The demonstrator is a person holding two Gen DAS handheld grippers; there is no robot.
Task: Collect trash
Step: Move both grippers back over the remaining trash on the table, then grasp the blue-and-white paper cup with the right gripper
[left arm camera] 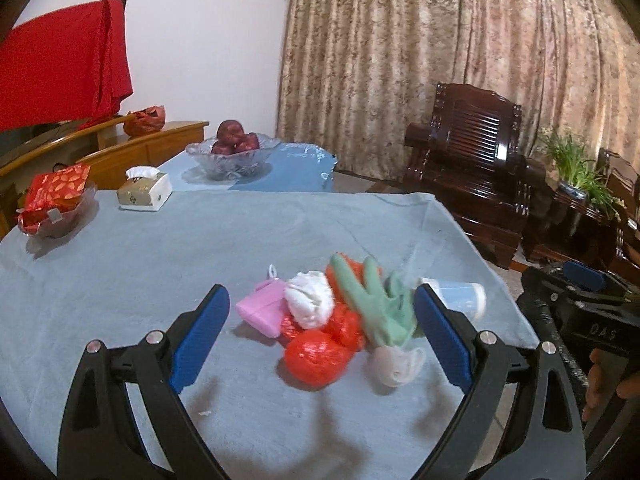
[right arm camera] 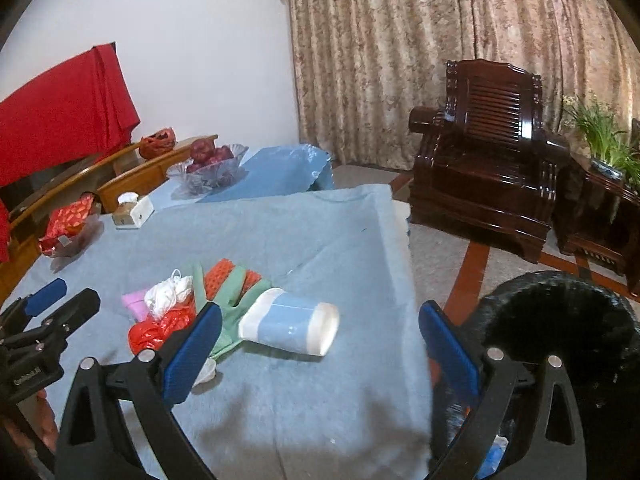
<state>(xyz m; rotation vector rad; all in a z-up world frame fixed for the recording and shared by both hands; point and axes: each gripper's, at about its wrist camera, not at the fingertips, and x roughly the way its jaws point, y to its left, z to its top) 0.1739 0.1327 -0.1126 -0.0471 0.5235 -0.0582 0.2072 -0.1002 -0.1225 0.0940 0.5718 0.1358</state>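
Trash lies in a small heap near the right-hand edge of the table (left arm camera: pixel 120 280), on its blue-grey cloth. Going left to right in the left wrist view, the heap holds a pink pouch (left arm camera: pixel 262 308), a white crumpled wad (left arm camera: pixel 310 300), a red plastic bag (left arm camera: pixel 320 354) with orange netting behind it, a green rubber glove (left arm camera: pixel 374 304) and a paper cup (left arm camera: pixel 460 296) lying on its side.

The left gripper (left arm camera: pixel 322 332) hangs over the heap with its jaws spread wide and nothing between them; its blue pads bracket the pouch on one side and the glove on the other. The right gripper (right arm camera: pixel 320 346) is likewise released and empty, its jaws apart on either side of the cup, seen from above. Further right, off the table edge and lower down, stands a black bin (right arm camera: pixel 560 340).

The step in hand looks like the approach to a first pick, with nothing lifted yet. The next move likely calls for lowering one gripper onto a single item, the cup for the right or the red bag for the left, closing gently since both crush easily, then carrying it rightward over the table edge to the bin.
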